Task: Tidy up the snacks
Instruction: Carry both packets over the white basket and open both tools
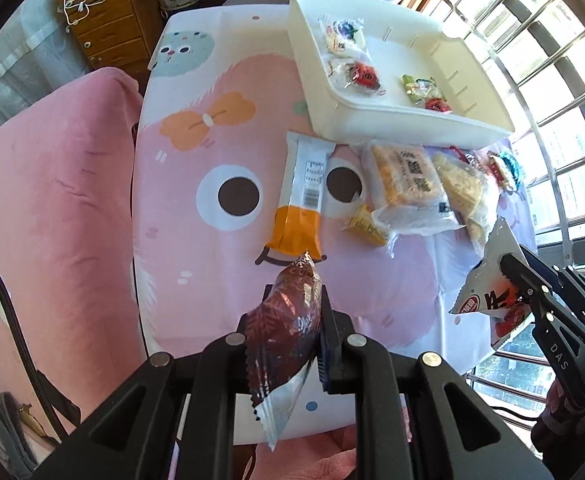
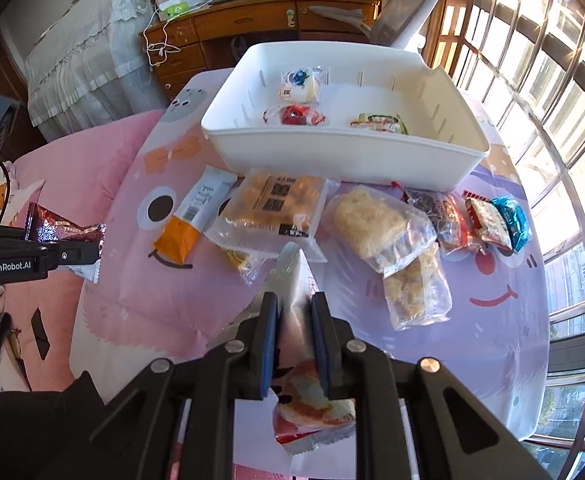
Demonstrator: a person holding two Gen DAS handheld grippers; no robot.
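My left gripper (image 1: 292, 312) is shut on a dark red snack packet (image 1: 288, 332) and holds it above the table's near edge; it also shows in the right wrist view (image 2: 62, 232). My right gripper (image 2: 294, 312) is shut on a silver and red snack packet (image 2: 312, 404), seen too in the left wrist view (image 1: 488, 280). A white bin (image 2: 344, 152) stands at the back of the table with three small packets (image 2: 300, 114) inside. Loose snacks lie in front of it: an orange and white bar (image 2: 190, 220), a yellow cracker bag (image 2: 272, 208) and clear bags (image 2: 376, 224).
The table (image 2: 172, 292) has a pink and purple cartoon cloth. Small red and blue packets (image 2: 500, 220) lie at the right. A pink bed (image 1: 52, 208) is on the left, window bars (image 2: 552, 120) on the right, a wooden desk (image 2: 260, 20) behind.
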